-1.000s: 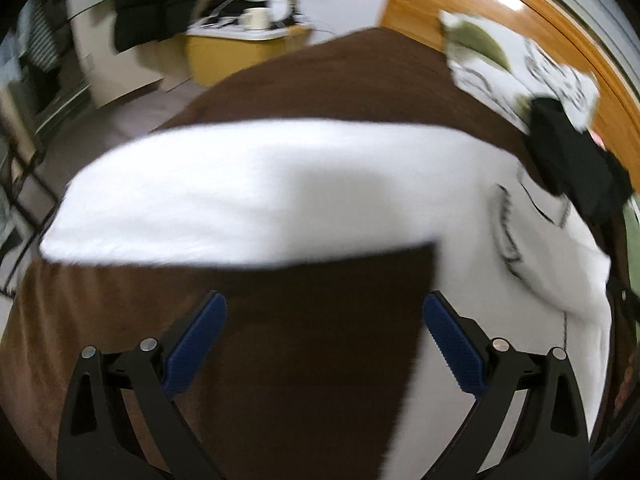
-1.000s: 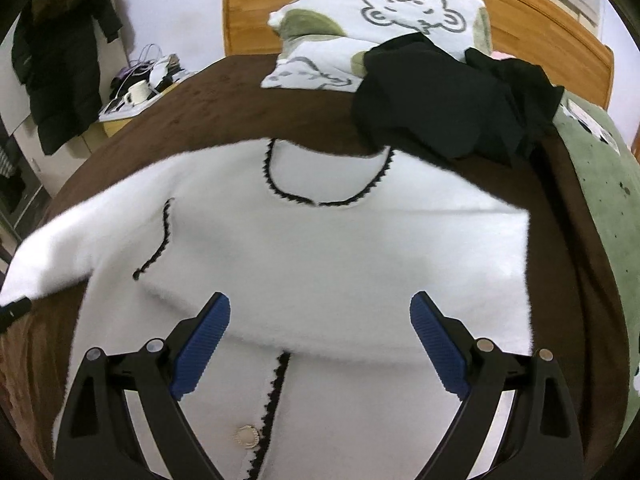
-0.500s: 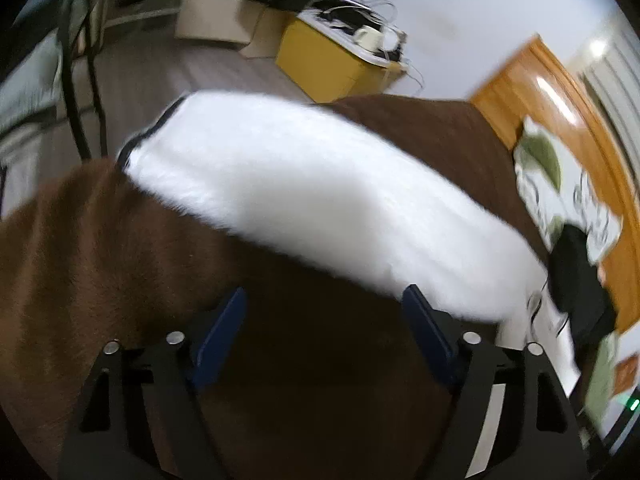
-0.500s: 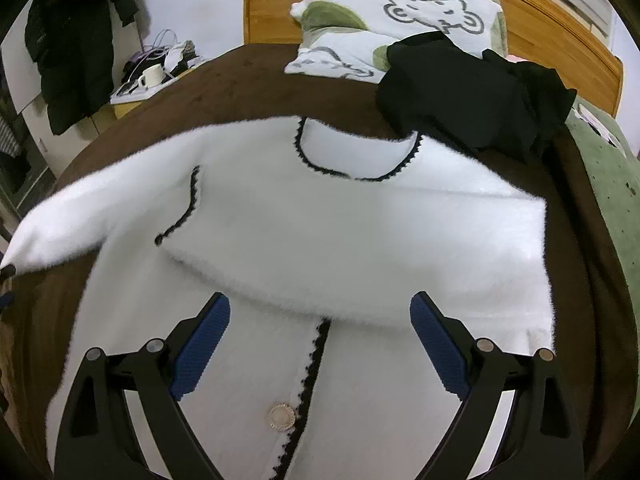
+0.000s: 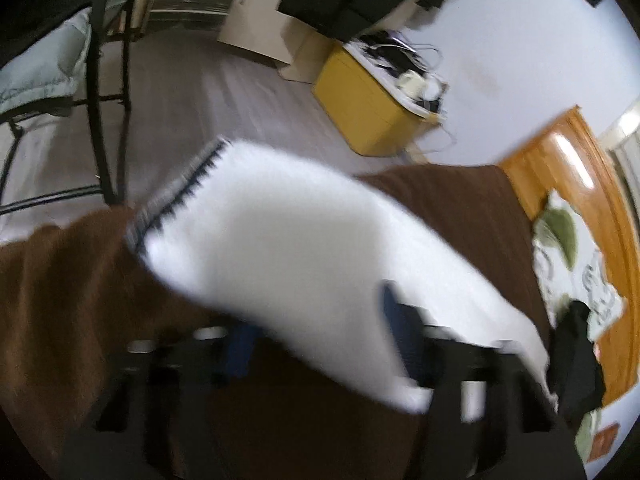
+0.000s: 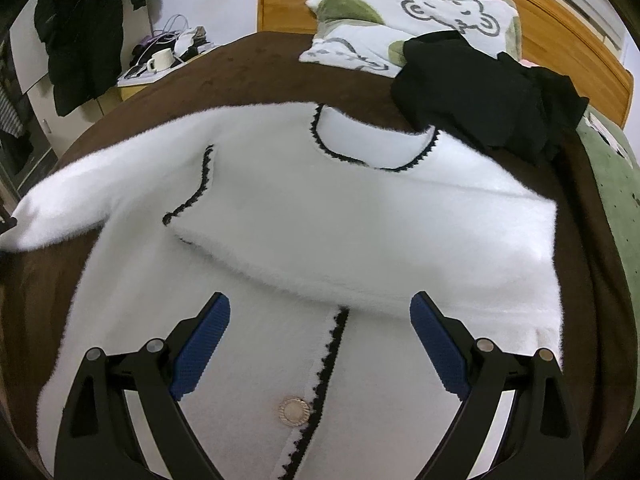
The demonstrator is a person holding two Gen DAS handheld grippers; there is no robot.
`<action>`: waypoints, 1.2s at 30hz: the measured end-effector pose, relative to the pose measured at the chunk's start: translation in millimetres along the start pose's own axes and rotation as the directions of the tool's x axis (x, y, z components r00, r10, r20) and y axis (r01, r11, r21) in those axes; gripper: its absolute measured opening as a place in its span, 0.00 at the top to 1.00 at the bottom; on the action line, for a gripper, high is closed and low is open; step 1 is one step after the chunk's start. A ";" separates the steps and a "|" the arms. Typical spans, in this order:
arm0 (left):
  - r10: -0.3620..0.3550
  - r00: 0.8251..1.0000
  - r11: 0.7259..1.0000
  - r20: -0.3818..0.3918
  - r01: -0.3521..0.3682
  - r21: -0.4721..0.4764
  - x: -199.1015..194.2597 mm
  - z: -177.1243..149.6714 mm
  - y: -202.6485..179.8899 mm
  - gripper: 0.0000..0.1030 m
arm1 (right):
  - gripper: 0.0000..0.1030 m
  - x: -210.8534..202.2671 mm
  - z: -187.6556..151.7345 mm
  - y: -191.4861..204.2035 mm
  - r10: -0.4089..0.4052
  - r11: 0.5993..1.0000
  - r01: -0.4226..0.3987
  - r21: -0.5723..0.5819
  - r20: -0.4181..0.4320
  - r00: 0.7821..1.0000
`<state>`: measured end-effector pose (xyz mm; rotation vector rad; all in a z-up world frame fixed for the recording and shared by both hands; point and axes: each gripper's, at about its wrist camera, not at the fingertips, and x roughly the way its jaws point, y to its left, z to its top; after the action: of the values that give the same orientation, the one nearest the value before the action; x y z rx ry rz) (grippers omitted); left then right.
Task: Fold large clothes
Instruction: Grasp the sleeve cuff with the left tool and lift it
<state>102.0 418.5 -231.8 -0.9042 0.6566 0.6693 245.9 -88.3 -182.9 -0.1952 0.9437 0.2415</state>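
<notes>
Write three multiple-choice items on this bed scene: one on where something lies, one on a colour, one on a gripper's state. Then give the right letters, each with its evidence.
1. Where does the black garment lie?
A. partly on the pillow
B. on the floor
C. under the cardigan

2. What colour is the white cardigan's trim?
A. red
B. black
C. gold

3. How is the right gripper?
A. shut on a sleeve
B. shut, empty
C. open above the cardigan

Key: 1 A, the garment overlaps the pillow's lower corner. 2 B, a black edge runs round the neckline. 3 C, the blue pads stand wide apart, holding nothing.
</notes>
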 end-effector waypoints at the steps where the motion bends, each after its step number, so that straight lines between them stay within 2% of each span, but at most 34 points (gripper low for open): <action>1: -0.004 1.000 1.000 -0.007 0.004 -0.013 4.6 4.3 2.1 0.77 | 0.12 1.7 0.6 2.4 0.002 1.000 -0.002 -0.007 -0.001 1.000; 2: -0.035 0.999 0.999 -0.015 0.035 -0.034 8.4 7.4 3.9 0.84 | 0.11 3.1 1.3 4.5 0.007 1.000 -0.007 -0.012 -0.003 1.000; 4: -0.054 0.998 0.998 -0.014 0.054 -0.027 9.3 11.8 -0.2 0.86 | 0.10 8.6 4.5 10.8 0.029 0.999 -0.029 -0.015 -0.006 1.000; 9: -0.087 0.996 0.990 0.030 0.084 0.109 -6.8 25.5 -38.2 0.87 | 0.10 21.8 21.5 30.8 0.076 0.997 -0.076 -0.014 -0.002 0.997; 12: -0.133 0.990 0.984 0.044 0.126 0.129 -16.3 35.9 -56.8 0.87 | 0.10 29.8 34.1 44.8 0.120 0.993 -0.120 -0.006 -0.012 0.993; 15: -0.197 0.979 0.970 0.055 0.187 0.156 -29.8 43.5 -80.6 0.87 | 0.10 42.2 44.3 61.8 0.176 0.984 -0.176 0.012 -0.039 0.984; 17: -0.233 0.971 0.954 0.063 0.215 0.209 -41.1 46.5 -103.7 0.87 | 0.10 49.4 48.7 71.2 0.202 0.979 -0.201 0.025 -0.057 0.978; 21: -0.294 0.955 0.915 0.045 0.268 0.302 -61.6 49.9 -147.7 0.87 | 0.10 61.7 56.6 90.1 0.230 0.973 -0.226 0.053 -0.075 0.970; 28: -0.390 0.921 0.821 -0.011 0.353 0.448 -100.0 42.1 -217.7 0.87 | 0.10 79.4 66.4 110.5 0.273 0.959 -0.265 0.099 -0.081 0.959; 33: -0.454 0.890 0.749 -0.037 0.404 0.526 -127.3 32.7 -254.4 0.87 | 0.09 95.6 68.2 123.7 0.217 0.976 -0.213 0.051 -0.099 0.971; 36: -0.473 0.879 0.717 -0.058 0.422 0.554 -136.1 26.2 -271.4 0.87 | 0.07 98.0 63.9 137.0 0.147 0.988 -0.151 -0.035 -0.099 0.984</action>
<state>227.9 285.9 12.0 -0.4494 0.4802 0.0544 311.1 71.5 -234.6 -0.1766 1.0512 0.3936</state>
